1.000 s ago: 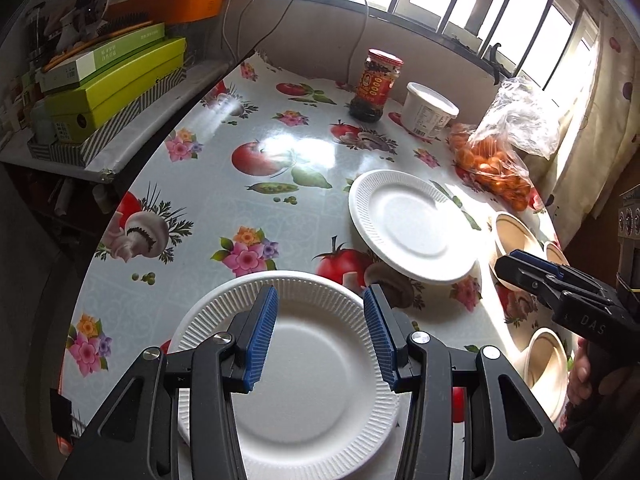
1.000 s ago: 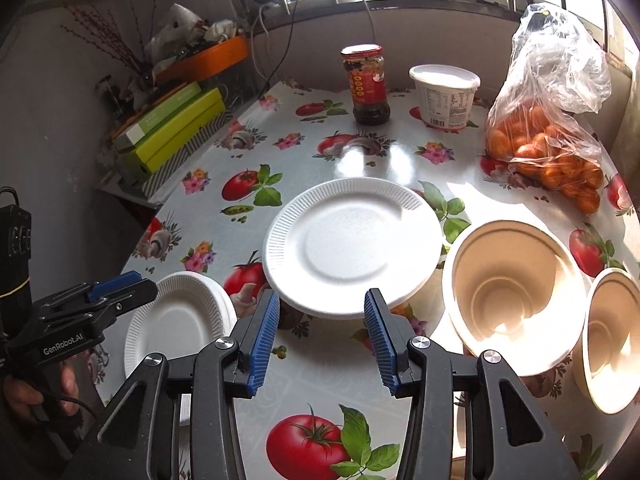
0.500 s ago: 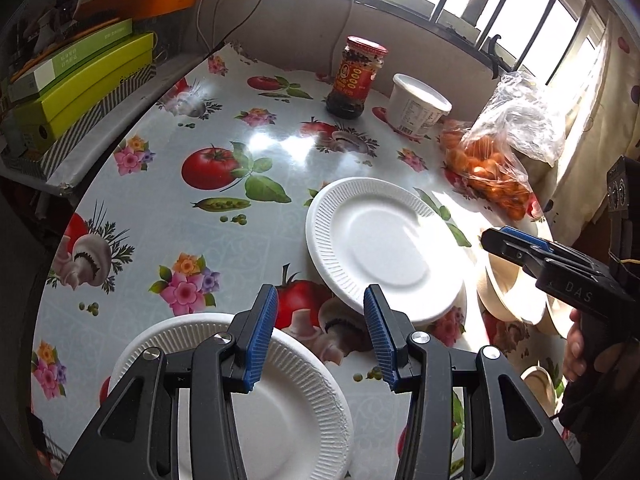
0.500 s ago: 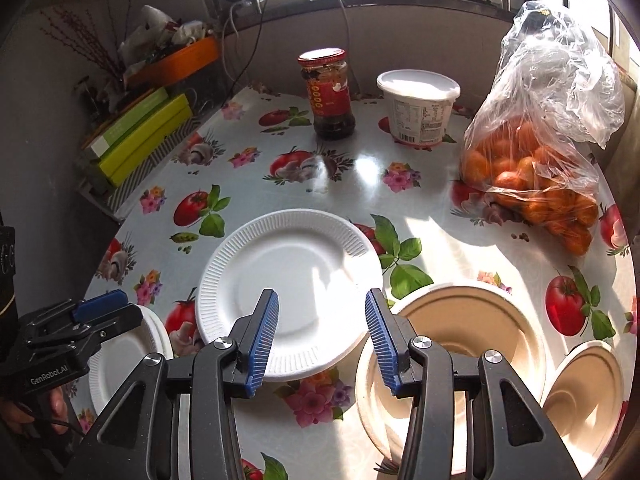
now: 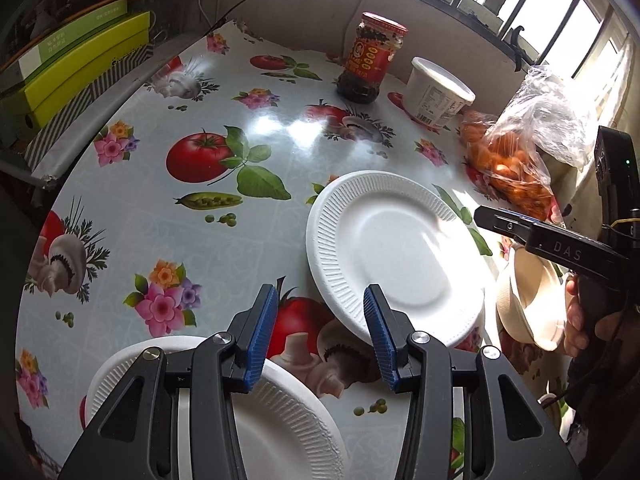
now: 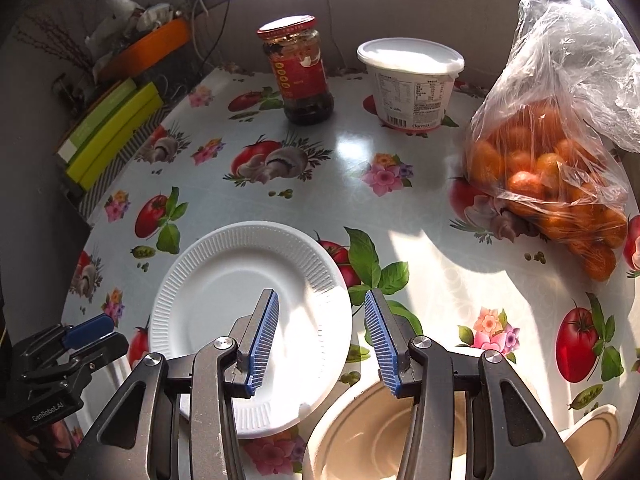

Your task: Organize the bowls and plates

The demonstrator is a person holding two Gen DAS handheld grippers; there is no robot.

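Observation:
A white ribbed plate [image 5: 396, 256] lies mid-table, also in the right wrist view [image 6: 244, 312]. A second white plate [image 5: 288, 428] sits near the front edge, partly under my left gripper [image 5: 320, 332], which is open and empty above the cloth between both plates. My right gripper [image 6: 320, 336] is open and empty over the first plate's right rim and the rim of a beige bowl [image 6: 360, 440]. A second beige bowl [image 6: 592, 440] shows at the lower right. From the left wrist view the right gripper [image 5: 496, 220] hangs over a bowl [image 5: 532, 304].
A floral tablecloth [image 6: 360, 168] covers the table. At the back stand a red-lidded jar [image 6: 300, 76] and a white tub [image 6: 412, 84]; a bag of oranges [image 6: 552, 176] lies at the right. Green boxes [image 5: 72, 64] and an orange tray [image 6: 148, 48] sit on the left shelf.
Both grippers have moved forward over the table. The near plate slid down under my left gripper; the middle plate and bowl came closer under my right gripper. Jaws kept their spread.

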